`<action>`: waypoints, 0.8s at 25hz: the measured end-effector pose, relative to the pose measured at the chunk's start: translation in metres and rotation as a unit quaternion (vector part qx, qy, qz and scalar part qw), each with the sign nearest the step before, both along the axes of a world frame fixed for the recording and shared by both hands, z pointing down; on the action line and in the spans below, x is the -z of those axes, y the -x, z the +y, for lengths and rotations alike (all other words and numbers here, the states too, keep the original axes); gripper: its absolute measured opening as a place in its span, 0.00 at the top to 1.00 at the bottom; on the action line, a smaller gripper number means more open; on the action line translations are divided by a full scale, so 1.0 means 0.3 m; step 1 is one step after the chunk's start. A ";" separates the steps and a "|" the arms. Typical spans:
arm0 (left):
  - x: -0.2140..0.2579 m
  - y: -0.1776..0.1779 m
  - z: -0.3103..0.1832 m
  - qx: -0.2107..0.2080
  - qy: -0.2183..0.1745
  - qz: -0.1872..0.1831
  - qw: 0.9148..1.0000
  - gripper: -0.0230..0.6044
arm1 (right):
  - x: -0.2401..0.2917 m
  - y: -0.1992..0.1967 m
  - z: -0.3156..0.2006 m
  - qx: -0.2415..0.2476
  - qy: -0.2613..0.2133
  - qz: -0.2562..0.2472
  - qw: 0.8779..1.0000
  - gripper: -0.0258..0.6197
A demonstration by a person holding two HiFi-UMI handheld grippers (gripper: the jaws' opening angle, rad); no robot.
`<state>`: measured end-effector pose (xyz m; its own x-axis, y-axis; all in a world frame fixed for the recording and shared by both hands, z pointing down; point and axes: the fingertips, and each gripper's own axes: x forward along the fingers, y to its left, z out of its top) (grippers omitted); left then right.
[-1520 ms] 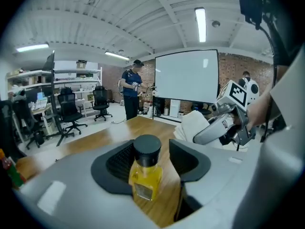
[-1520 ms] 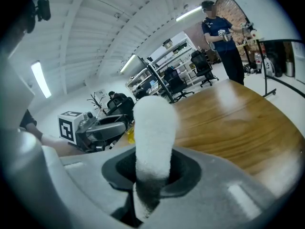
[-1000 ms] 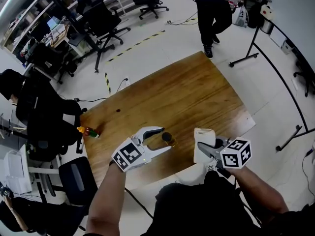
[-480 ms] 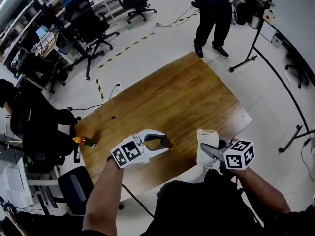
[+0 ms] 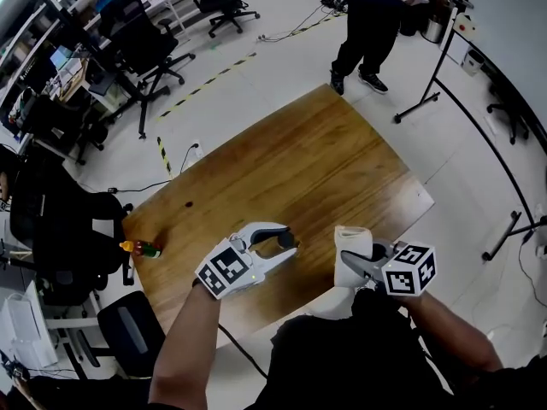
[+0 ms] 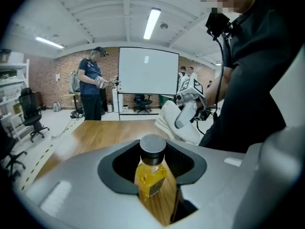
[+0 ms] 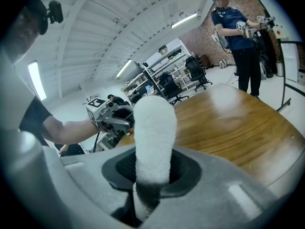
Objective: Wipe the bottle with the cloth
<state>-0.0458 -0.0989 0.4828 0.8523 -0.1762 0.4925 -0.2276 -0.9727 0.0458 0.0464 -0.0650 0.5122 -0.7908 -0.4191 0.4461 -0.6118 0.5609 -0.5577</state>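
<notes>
Left gripper (image 5: 286,239): jaws have just been closing, now partly shut around the bottle (image 6: 151,175), which stands upright between them, yellow liquid, grey cap (image 6: 152,147); pads appear to press its sides. The bottle sits by the near edge of the desk (image 5: 299,161). Right gripper (image 5: 355,263): clamped on the folded white cloth (image 7: 153,137), which sticks up past the jaws, just beside the bottle and apart from it.

Likely step: securing the bottle before wiping. Best to hold low and firm, keep it upright, then bring the cloth's free end against the exposed side.
</notes>
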 end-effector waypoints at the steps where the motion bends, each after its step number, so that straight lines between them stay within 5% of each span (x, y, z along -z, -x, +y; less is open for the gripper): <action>1: 0.003 -0.004 -0.005 0.034 0.004 0.004 0.999 0.68 | -0.005 0.002 0.006 0.005 0.003 -0.002 1.000 0.85; 5: 0.013 -0.003 -0.030 0.205 0.036 -0.004 0.978 0.67 | -0.028 0.024 0.015 0.025 0.023 -0.015 0.999 0.85; 10: 0.013 0.041 -0.048 0.385 0.084 -0.008 0.919 0.67 | -0.030 0.080 -0.013 0.044 0.036 -0.031 0.998 0.85; 12: 0.010 0.050 -0.056 0.419 0.083 -0.012 0.904 0.67 | -0.022 0.099 -0.022 0.053 0.032 -0.034 0.998 0.85; 16: 0.007 0.035 -0.069 0.435 0.074 -0.027 0.897 0.67 | -0.014 0.127 -0.035 0.064 0.027 -0.040 0.997 0.85; 20: 0.003 0.035 -0.079 0.417 0.059 -0.032 0.906 0.66 | -0.013 0.122 -0.045 0.071 0.022 -0.038 0.996 0.85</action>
<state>-0.0564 -0.1226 0.4819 0.4145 -0.6896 0.5938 -0.8879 -0.4495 0.0977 0.0097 -0.0785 0.5162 -0.8732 -0.2817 0.3977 -0.4827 0.6127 -0.6258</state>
